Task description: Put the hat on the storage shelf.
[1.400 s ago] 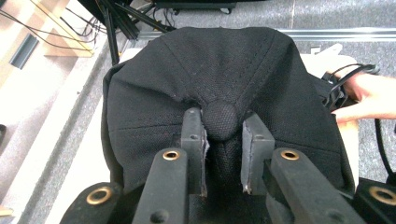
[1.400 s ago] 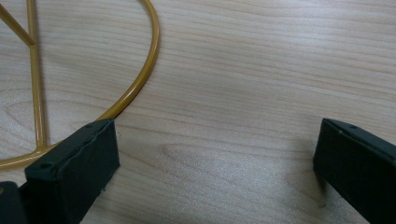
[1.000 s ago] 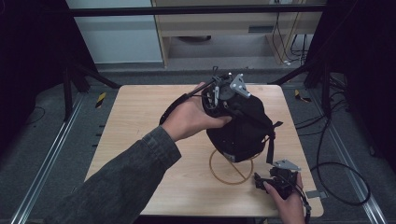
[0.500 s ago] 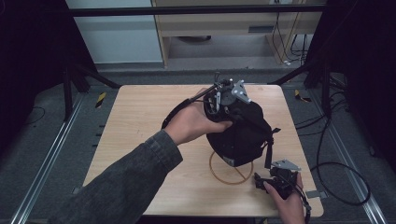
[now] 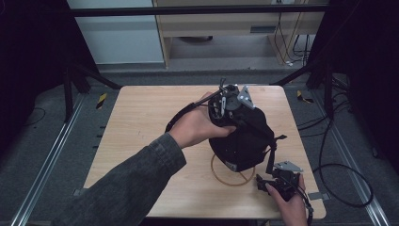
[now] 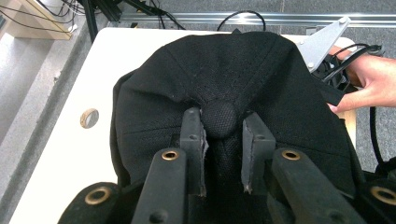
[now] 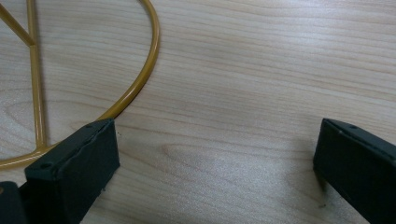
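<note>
We see the left claw [image 6: 223, 154] pinching the crown of a black cap [image 5: 244, 136], its jaws closed on the fabric just beside the top button [image 6: 219, 119], holding the cap over a yellow wire stand [image 5: 230, 172] near the front right of the desk [image 5: 141, 122]. The right claw [image 5: 270, 182] rests low on the desk beside the stand, jaws wide apart and holding nothing.

The grip looks thin to us: only a fold of cloth sits between the jaws, so the cap could slip free or settle crooked if we tilt the hand. The stand is light wire and nothing pins it down, so a nudge from the cap or a catch on the dangling strap [image 5: 272, 153] could drag or tip it.

The cap covers most of the stand, so we cannot tell whether it already rests on the top or hangs just above. The brim is hard to make out; it may lie under the left hand [image 5: 197, 127].
</note>
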Demonstrator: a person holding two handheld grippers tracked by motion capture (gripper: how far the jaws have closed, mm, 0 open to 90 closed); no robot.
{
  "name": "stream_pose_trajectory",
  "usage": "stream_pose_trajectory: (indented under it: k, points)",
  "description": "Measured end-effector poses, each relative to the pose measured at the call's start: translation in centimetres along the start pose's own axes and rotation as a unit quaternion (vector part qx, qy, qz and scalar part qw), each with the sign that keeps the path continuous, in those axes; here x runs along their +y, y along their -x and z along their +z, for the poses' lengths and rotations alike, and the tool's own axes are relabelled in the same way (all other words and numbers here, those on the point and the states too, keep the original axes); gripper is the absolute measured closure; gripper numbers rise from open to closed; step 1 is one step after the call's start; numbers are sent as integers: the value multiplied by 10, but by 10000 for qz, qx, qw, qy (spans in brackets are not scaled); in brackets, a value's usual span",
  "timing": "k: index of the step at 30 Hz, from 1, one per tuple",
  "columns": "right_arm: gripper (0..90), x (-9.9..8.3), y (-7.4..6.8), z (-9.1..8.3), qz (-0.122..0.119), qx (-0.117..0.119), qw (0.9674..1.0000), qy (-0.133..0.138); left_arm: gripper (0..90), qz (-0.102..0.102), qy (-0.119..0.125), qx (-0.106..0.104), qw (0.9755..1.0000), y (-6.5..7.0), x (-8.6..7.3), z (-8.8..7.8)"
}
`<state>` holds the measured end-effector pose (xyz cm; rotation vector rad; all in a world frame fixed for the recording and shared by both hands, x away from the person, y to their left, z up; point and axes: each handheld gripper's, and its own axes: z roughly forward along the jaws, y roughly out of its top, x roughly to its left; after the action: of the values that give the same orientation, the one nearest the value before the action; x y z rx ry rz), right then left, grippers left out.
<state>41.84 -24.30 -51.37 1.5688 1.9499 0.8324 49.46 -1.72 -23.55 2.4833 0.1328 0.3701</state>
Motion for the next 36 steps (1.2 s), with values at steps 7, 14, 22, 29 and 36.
stream_pose_trajectory:
  k: [7,14,22,29,36]
  points:
    - [4,0,0,0,7,2,10000,-4,736,7,-11,9,10000,1,-1,1]
    - [4,0,0,0,13,5,10000,-4,712,1,12,50,10000,2,-3,3]
    - [4,0,0,0,15,4,10000,-5,679,1,35,72,10000,2,-6,3]
    - [4,0,0,0,15,5,10000,-5,525,-21,145,211,9997,4,-13,2]
    - [4,0,0,0,15,6,10000,-8,255,-79,400,375,9985,6,-20,-7]
